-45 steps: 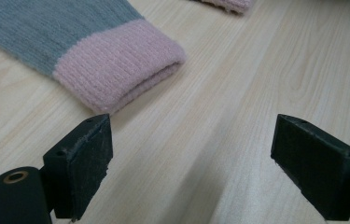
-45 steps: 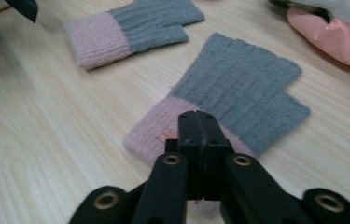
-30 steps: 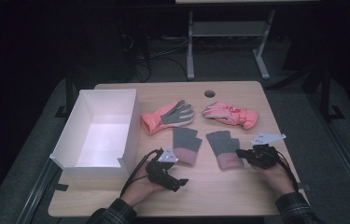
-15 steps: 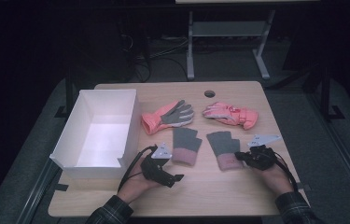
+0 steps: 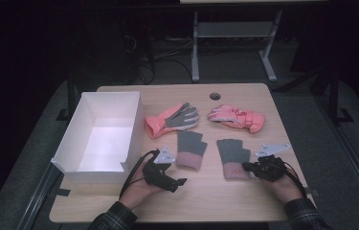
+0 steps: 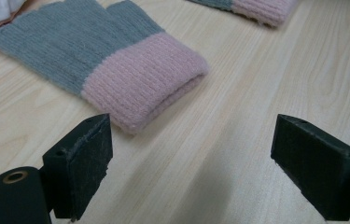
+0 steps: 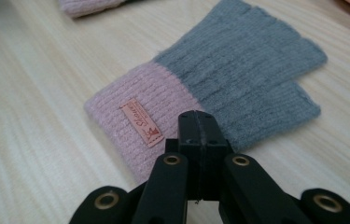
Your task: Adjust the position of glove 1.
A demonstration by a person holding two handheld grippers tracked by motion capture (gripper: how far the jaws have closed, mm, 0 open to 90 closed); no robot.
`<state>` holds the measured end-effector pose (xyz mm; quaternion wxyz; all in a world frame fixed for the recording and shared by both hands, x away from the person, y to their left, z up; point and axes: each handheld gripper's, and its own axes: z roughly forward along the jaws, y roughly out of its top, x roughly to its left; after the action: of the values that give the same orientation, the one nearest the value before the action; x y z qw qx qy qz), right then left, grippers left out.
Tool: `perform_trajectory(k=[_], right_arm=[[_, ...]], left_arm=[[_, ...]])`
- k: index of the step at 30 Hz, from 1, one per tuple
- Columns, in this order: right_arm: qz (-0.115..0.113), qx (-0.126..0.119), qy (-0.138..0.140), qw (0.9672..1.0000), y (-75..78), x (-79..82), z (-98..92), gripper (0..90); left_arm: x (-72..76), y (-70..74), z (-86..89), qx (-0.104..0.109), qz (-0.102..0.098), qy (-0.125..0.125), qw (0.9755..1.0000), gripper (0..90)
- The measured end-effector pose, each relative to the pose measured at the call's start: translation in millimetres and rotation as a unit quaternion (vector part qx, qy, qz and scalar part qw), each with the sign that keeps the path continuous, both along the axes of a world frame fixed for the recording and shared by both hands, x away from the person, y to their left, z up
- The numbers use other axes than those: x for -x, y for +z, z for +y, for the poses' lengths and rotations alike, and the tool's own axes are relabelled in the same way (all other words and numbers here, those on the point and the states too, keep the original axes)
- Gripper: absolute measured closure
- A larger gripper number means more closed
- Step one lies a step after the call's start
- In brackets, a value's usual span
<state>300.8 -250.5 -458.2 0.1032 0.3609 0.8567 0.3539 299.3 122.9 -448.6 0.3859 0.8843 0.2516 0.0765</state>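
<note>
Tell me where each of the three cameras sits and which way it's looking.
High view: above the near table edge, looking forward and down on the table, white box and four gloves; both forearms and hands show.
Left gripper view: on the left claw, low over the wood, facing the left knit glove; open jaws show.
Right gripper view: on the right claw, facing the labelled knit glove; shut jaws show.
Shared: both knit gloves appear in all three views.
</note>
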Motion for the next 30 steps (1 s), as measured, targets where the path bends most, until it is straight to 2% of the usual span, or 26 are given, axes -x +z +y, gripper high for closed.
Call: perform_trajectory(k=[5, 15, 23, 26, 30], right_arm=[[0.003, 0.003, 0.009, 1.0000, 1.8, 9.8, 4.0, 90.0], [0.011, 0.002, 0.045, 0.9989, 4.0, 27.4, 23.0, 90.0], [0.016, 0.000, 0.080, 0.9966, 3.8, 36.5, 41.2, 90.0], [0.015, -0.002, 0.101, 0.9947, 3.4, 39.8, 52.0, 90.0], [0.015, -0.006, 0.108, 0.9940, 6.5, 40.6, 55.7, 90.0]], left_arm=[[0.5, 0.0, -0.7, -0.001, 0.000, -0.002, 1.0000, 12.2], [1.9, -0.5, -2.2, -0.004, 0.001, -0.004, 1.0000, 12.3], [1.9, -0.4, -2.3, -0.004, 0.001, -0.004, 1.0000, 12.3], [1.8, -0.5, -2.2, -0.005, 0.001, -0.005, 1.0000, 12.3], [1.8, -0.5, -2.5, -0.004, 0.001, -0.006, 1.0000, 12.3]])
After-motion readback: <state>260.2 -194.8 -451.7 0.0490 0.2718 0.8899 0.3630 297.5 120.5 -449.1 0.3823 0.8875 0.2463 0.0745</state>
